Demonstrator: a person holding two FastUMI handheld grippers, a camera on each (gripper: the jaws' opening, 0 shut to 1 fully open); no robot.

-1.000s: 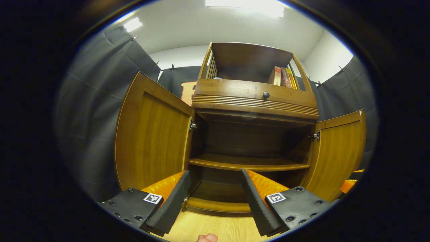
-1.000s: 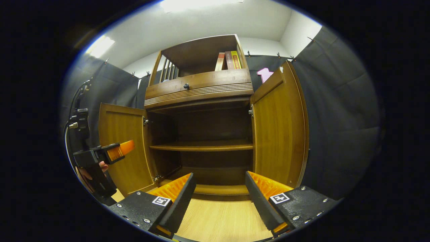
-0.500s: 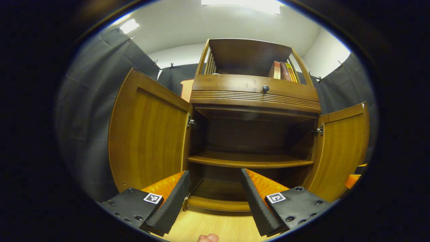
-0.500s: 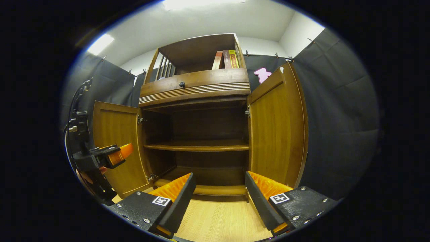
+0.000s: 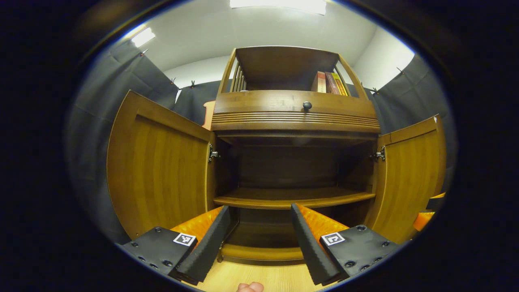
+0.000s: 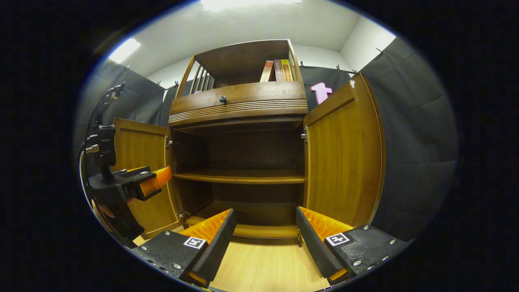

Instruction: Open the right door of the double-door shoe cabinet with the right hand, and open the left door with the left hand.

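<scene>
Shoe cabinet point(image 5: 296, 117) on pale wood floor point(image 6: 263, 269), black-curtained booth.

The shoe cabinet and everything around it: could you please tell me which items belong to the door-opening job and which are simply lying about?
Belongs to the job:
- left door, swung open
- right door, swung open
- left hand-held gripper, open
- right hand-held gripper, open

Just lying about:
- books on the top shelf
- drawer knob
- inner shelf
</scene>
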